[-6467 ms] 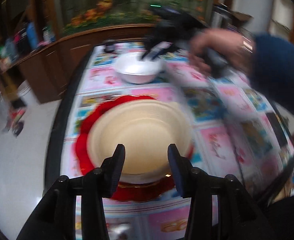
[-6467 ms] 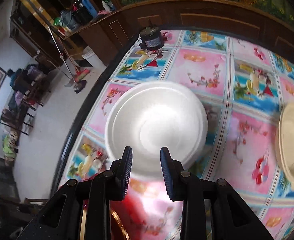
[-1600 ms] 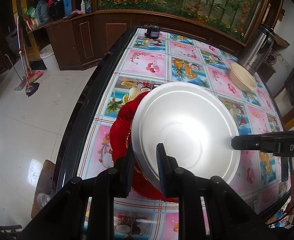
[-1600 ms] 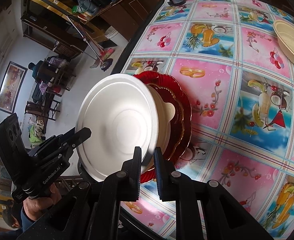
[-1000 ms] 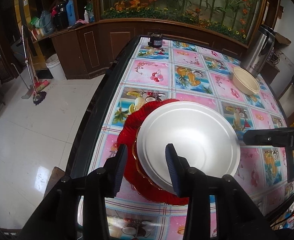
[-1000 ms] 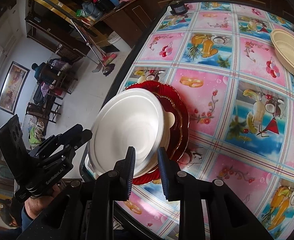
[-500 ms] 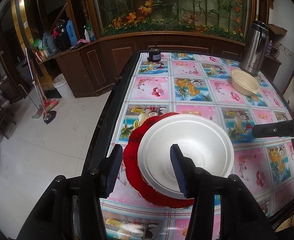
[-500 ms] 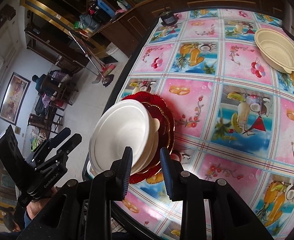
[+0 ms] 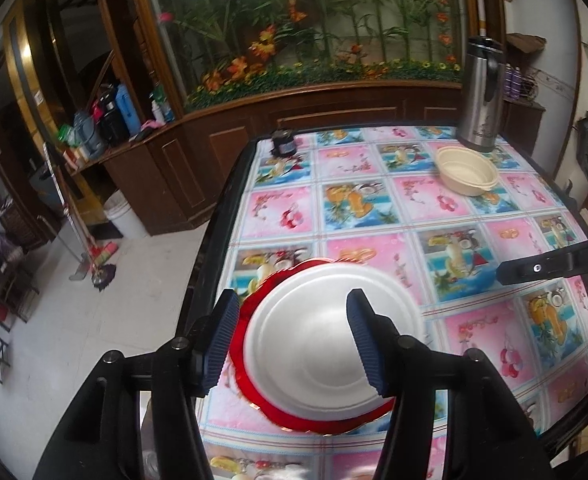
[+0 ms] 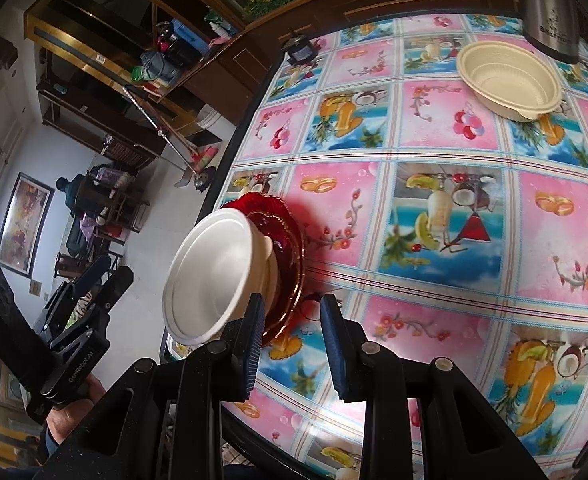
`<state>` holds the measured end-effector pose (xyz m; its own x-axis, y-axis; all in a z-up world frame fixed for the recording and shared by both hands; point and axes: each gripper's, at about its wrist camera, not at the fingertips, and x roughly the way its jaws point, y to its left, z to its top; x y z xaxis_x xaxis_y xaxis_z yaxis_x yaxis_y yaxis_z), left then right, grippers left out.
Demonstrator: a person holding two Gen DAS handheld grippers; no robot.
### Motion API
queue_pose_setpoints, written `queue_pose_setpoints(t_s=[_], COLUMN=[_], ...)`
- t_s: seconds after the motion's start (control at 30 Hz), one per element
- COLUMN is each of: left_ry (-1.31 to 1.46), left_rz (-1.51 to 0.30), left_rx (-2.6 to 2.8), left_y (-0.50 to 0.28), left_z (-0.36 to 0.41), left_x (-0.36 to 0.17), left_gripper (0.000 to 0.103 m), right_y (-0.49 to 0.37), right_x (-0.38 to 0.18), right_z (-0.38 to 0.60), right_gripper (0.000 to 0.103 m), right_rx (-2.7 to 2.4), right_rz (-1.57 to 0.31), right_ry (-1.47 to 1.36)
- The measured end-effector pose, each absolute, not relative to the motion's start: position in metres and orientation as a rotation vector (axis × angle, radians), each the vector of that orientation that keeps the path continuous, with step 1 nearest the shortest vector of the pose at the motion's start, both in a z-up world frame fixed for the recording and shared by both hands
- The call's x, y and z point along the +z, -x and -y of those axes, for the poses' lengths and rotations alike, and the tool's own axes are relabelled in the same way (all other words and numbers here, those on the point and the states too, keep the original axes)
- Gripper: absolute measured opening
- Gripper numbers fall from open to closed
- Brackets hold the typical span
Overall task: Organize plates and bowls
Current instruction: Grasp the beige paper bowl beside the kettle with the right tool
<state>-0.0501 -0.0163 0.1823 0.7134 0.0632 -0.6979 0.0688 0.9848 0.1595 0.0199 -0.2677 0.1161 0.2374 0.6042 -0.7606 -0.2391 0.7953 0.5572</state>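
Two views show this moment. From the left wrist, the left gripper [image 9: 292, 336] hangs above the white bowl [image 9: 330, 348]. Its jaws have just been opening, and now they are spread wide with nothing pinched between them. The white bowl sits on the red plates [image 9: 254, 372] near the left edge of the bench [image 9: 374, 232]. A cream bowl [image 9: 467, 176] waits far back, just beside the steel flask [image 9: 480, 92]. The tip of the right gripper [image 9: 542, 267] pokes in from the right side.

From the right wrist, the right gripper [image 10: 292, 344] is partly open and holds nothing too. The white bowl [image 10: 214, 276] rests in another pale bowl on the red plates [image 10: 286, 248]. The cream bowl [image 10: 510, 80] is well apart from that pile. The left gripper [image 10: 102, 280] shows low on the left.

I think the cream bowl comes next. To do it well, reach over with jaws open, pinch its rim firmly, lift it straight up, and keep clear of the flask. Then lower it flat onto the pile so nothing tips off the bench edge.
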Motion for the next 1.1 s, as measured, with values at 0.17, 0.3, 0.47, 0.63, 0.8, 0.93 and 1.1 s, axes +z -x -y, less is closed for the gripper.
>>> queue_pose_setpoints(t_s=[0.17, 0.3, 0.47, 0.63, 0.8, 0.93, 1.1], left_ry=[-0.199, -0.218, -0.283, -0.319, -0.325, -0.325, -0.311], left_rz=[-0.762, -0.803, -0.864, -0.903, -0.925, -0.928, -0.933], left_rx=[-0.108, -0.238, -0.37, -0.42, -0.42, -0.409, -0.395], left_y=[0.049, 0.045, 0.047, 0.051, 0.052, 0.052, 0.049], left_z=[0.052, 0.092, 0.141, 0.16, 0.156, 0.147, 0.138], left_x=[0.189, 0.18, 0.158, 0.139, 0.126, 0.122, 0.121], left_gripper=[0.057, 0.06, 0.06, 0.06, 0.06, 0.06, 0.06], right_y=[-0.02, -0.023, -0.038, -0.077, -0.141, -0.195, -0.249], right_x=[0.114, 0.109, 0.107, 0.117, 0.121, 0.104, 0.068], right_z=[0.295, 0.325, 0.36, 0.389, 0.4, 0.396, 0.387], right_gripper=[0.031, 0.031, 0.031, 0.031, 0.031, 0.031, 0.031], right_rx=[0.547, 0.49, 0.419, 0.354, 0.299, 0.263, 0.217], right_rz=[-1.196, -1.192, -1.181, -1.142, -1.113, -1.137, -1.222], right_ry=[-0.386, -0.408, -0.418, -0.399, -0.364, -0.351, -0.305])
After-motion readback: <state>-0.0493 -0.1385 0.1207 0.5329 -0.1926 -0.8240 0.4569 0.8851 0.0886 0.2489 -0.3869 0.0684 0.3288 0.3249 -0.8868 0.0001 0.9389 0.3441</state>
